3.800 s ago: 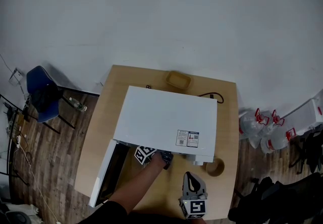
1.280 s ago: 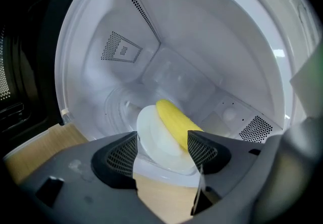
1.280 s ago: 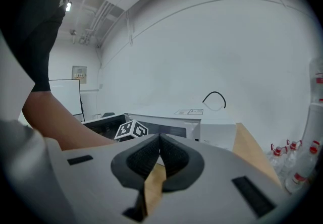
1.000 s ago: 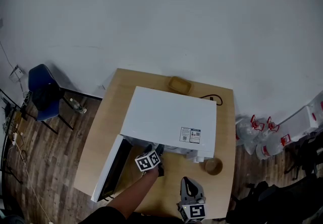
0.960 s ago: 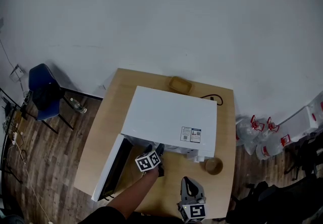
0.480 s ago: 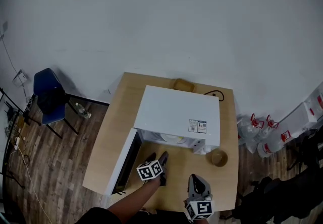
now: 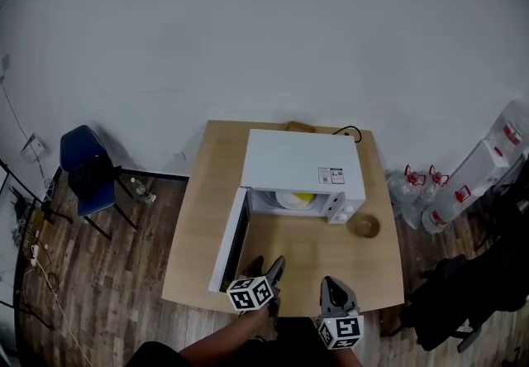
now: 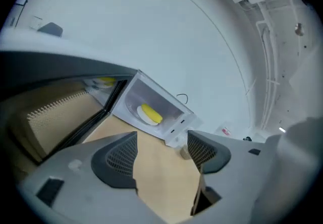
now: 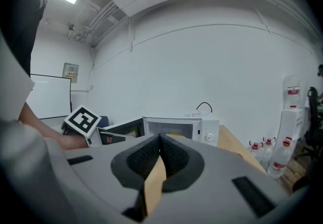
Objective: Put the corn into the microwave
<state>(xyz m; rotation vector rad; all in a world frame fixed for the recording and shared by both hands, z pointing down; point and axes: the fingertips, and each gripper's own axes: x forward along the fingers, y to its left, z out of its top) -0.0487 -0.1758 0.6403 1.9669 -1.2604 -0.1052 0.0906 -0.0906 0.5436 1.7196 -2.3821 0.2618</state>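
Drawn back since a second ago: the left gripper, out of the mouth of the microwave and down to the near edge of the worktop, now well apart from the oven. Left behind inside, the corn, lying on a pale plate in the middle of the cavity. Shows in the head view too, as a yellow patch just behind the open front. Probably laid flat on the plate so as to sit steady and heat evenly.

Left jaws wide apart, with only bare worktop between them; likely open simply because the load is already set down. Beside it at the same near edge, the right gripper, jaws pressed together on nothing, apparently parked there to stay clear of the work.

Swung fully out toward the near left corner, the door, standing edge-on and leaving the cavity open. Just beside the microwave's right front corner, a small round bowl, playing no part here.

Placing looks done; at most, shutting the door remains. Best suited for that, the left gripper, being nearer the door's free edge. Main risk: shoving the oven along the worktop by pushing too hard.
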